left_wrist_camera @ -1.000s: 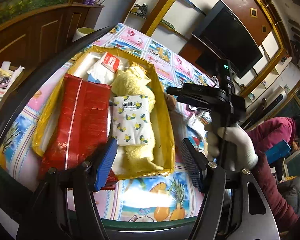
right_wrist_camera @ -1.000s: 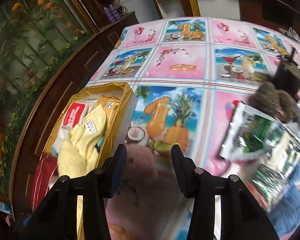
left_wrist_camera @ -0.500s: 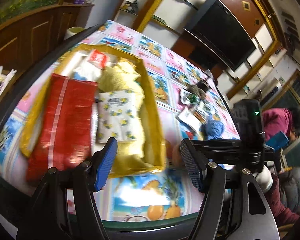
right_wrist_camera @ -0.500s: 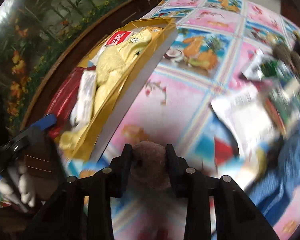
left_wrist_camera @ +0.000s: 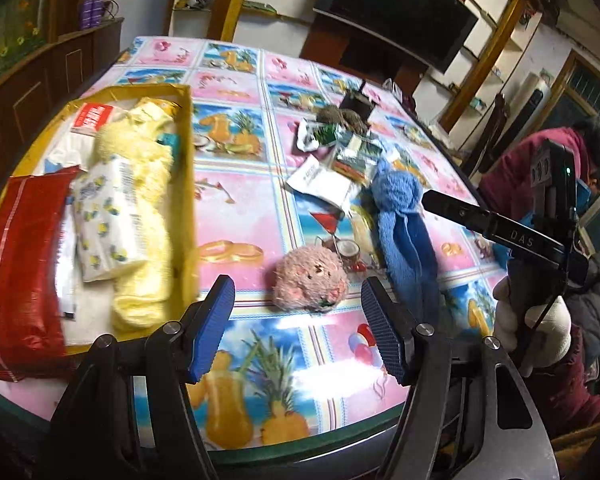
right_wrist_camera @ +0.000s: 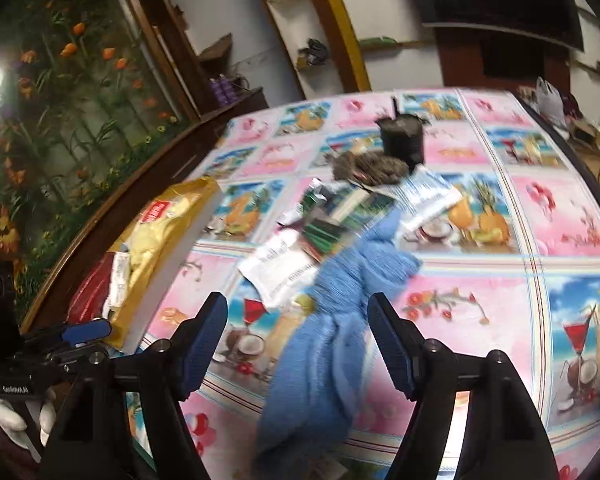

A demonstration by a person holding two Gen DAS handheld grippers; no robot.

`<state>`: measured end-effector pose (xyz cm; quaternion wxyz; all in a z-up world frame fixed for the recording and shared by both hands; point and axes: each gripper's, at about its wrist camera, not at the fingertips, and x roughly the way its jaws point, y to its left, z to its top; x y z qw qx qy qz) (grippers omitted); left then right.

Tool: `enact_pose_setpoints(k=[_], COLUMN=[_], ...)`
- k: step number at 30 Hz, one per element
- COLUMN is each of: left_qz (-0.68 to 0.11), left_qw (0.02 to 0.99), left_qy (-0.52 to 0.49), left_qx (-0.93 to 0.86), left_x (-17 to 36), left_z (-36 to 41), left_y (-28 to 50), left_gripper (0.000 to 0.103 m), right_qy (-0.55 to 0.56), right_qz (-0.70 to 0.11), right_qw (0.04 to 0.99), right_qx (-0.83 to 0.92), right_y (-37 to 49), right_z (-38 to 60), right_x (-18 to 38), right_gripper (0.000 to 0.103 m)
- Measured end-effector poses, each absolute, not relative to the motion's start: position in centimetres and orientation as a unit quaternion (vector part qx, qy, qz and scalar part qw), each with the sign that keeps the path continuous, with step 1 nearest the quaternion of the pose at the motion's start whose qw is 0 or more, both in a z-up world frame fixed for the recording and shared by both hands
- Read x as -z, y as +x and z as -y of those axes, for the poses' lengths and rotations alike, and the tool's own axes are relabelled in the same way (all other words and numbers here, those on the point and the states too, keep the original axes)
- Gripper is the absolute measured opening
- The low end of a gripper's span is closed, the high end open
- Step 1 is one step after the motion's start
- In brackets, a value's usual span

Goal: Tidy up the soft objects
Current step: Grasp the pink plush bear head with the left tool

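A pink plush toy [left_wrist_camera: 310, 278] lies on the patterned tablecloth just beyond my left gripper [left_wrist_camera: 298, 330], which is open and holds nothing. A blue knitted cloth [left_wrist_camera: 404, 224] lies to the toy's right. In the right wrist view that blue cloth [right_wrist_camera: 332, 320] stretches between and under the fingers of my right gripper [right_wrist_camera: 298, 344]. Its jaws are opening and its pads do not press on the cloth. The gold box [left_wrist_camera: 188, 184] at the left holds a yellow towel [left_wrist_camera: 144, 216], a tissue pack [left_wrist_camera: 108, 224] and a red pack [left_wrist_camera: 24, 272].
Foil packets [left_wrist_camera: 332, 168] and a brown plush [left_wrist_camera: 340, 114] lie mid-table by a black object [right_wrist_camera: 402, 138]. A white-gloved hand [left_wrist_camera: 540, 328] grips the right tool at the right. A person in a red jacket [left_wrist_camera: 540, 168] sits beyond. The table's front edge [left_wrist_camera: 300, 444] is close.
The right gripper let go of the pink plush, which now lies on the table, and swung over to the blue cloth. The left gripper turned from the gold box toward the plush.
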<state>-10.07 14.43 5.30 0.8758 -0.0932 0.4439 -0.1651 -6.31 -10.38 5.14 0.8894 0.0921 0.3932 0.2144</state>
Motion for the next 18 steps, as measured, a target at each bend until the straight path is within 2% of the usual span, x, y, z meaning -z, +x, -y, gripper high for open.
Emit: enact_pose_setpoints(k=[7,18], left_qz=[-0.475,-0.463], left_qw=[0.866,0.872], left_qy=[-0.048,0.020], left_qx=[0.150,0.156], left_x=[-3.1,-2.0], left_z=[-10.8,-7.3], left_y=[-7.9,-6.2], left_gripper=[0.066,0.066], right_qy=[0.118,0.176], right_qz=[-0.421,-0.438], right_qw=[0.875,0.852], right_qx=[-0.209,-0.224], right_y=[-4.9,-4.7], right_z=[11.9,13.3], right_x=[-2.5,-0.9], right_gripper=[0.073,0.072])
